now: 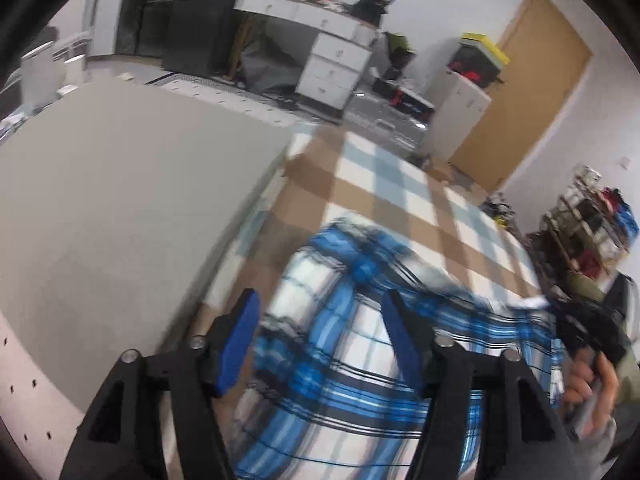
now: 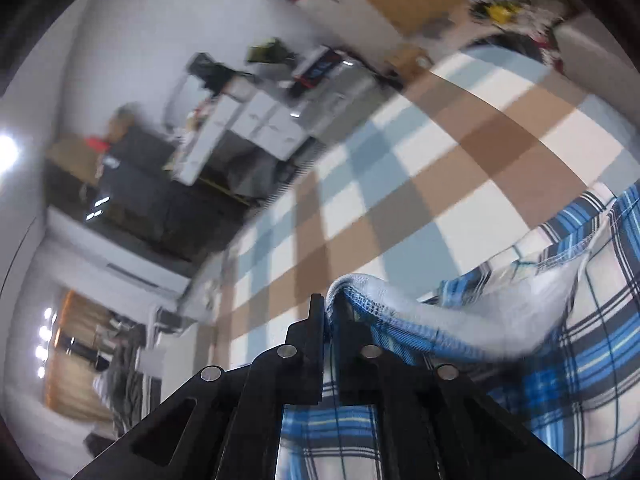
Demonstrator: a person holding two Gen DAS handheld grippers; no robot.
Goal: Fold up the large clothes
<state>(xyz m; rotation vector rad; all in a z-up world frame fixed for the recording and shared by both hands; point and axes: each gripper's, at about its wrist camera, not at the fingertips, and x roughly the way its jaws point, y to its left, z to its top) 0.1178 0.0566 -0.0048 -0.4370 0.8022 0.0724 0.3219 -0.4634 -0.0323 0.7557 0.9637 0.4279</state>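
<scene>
Both views heavily motion-blurred, edges of things smeared. Blue-white plaid shirt (image 1: 340,340) lies bunched on the checkered brown/blue/white cloth (image 1: 400,200); whether that cloth covers a bed or a tabletop can't be told. Shirt's lower part is cut off by the frame bottom and hidden behind the left gripper (image 1: 320,320), so collar, sleeves and overall outline can't be made out. Long axis unclear; in the left wrist view the visible mass runs roughly from frame bottom up and away, with a strip trailing right toward the right hand (image 1: 592,384). That hand is partly cropped and the black tool it grips is blurred.

Left gripper: jaws spread wide above the shirt, grasping nothing, blue pads (image 1: 240,344) visible.

Right gripper (image 2: 330,312): jaws clenched on a stitched hem edge of the shirt (image 2: 480,320), fabric draping right from the pinch. Background furniture too blurred to detail.
</scene>
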